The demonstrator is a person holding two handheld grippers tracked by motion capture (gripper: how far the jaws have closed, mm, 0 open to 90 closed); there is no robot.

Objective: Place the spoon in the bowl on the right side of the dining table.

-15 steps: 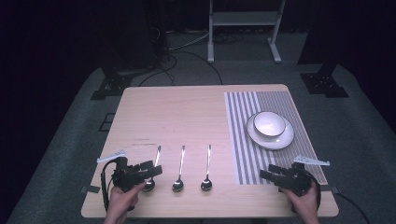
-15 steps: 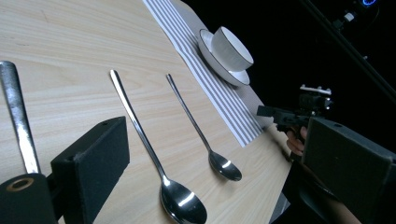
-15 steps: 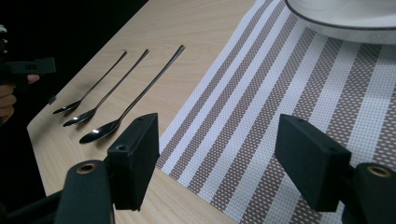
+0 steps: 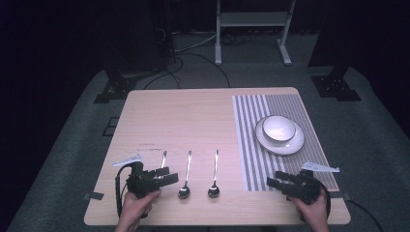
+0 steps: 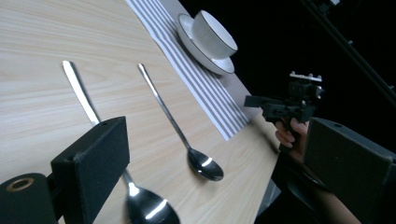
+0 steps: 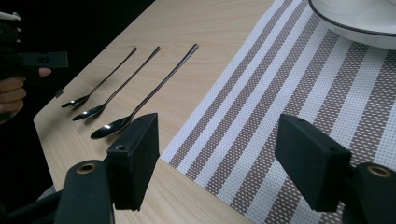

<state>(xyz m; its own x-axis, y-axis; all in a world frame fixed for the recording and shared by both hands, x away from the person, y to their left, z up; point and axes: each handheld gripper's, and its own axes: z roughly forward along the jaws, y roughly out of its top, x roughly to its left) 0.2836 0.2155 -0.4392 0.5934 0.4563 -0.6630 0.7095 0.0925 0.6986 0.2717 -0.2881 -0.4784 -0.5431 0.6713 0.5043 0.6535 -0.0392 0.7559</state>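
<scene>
Three steel spoons lie side by side on the wooden table [image 4: 193, 116], bowls toward the front edge: left spoon [image 4: 163, 158], middle spoon [image 4: 186, 175], right spoon [image 4: 214, 173]. My left gripper [image 4: 167, 176] hovers open over the left spoon's bowl end, pointing right. In the left gripper view its jaws stand wide apart around my left gripper [image 5: 219, 163], with one spoon [image 5: 84, 98] by the left jaw and another spoon [image 5: 173, 121] between the jaws. My right gripper [image 4: 276, 183] is open at the front of the striped placemat [image 4: 251, 145], holding nothing [image 6: 223, 161].
A white bowl [image 4: 279, 128] sits on a white plate [image 4: 290, 145] on the placemat at the right. The right gripper view shows the three spoons [image 6: 149, 93], the placemat [image 6: 289, 102] and the left gripper [image 6: 32, 58] far off. Stands and cables lie on the floor behind the table.
</scene>
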